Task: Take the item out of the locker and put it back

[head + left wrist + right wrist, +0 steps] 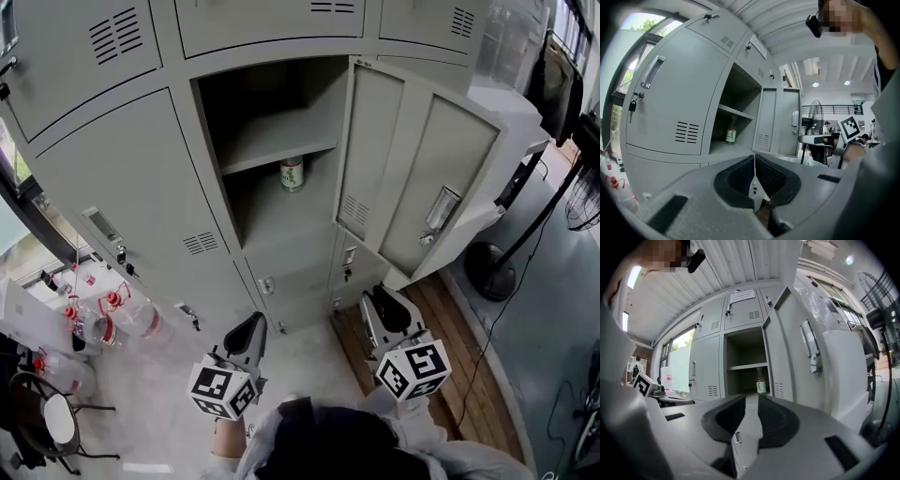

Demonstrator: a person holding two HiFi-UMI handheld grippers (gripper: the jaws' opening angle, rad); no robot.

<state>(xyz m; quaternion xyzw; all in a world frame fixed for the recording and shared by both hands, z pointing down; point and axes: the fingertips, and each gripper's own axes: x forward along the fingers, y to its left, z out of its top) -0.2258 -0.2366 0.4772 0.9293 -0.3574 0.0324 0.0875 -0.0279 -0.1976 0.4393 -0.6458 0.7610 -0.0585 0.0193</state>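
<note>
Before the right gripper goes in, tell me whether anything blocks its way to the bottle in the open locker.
Nothing visible does. The bottle stands alone under the shelf, the door is swung aside to the right, and the right gripper faces the opening with only open space between.

**A:** so where does the bottle (292,173) actually sit in that locker (272,253)?

**B:** upright on the bottom panel of the open compartment, just under the inner shelf (281,141), toward the back.

**A:** and down on the floor (309,366)?

**B:** a bunch of clear plastic jugs (117,314) with red caps stand at the left near the locker's foot, with a round stool (56,417) close by. Over on the right lies a strip of wooden boards (459,356), and a fan base (489,272) sits just past it.
</note>
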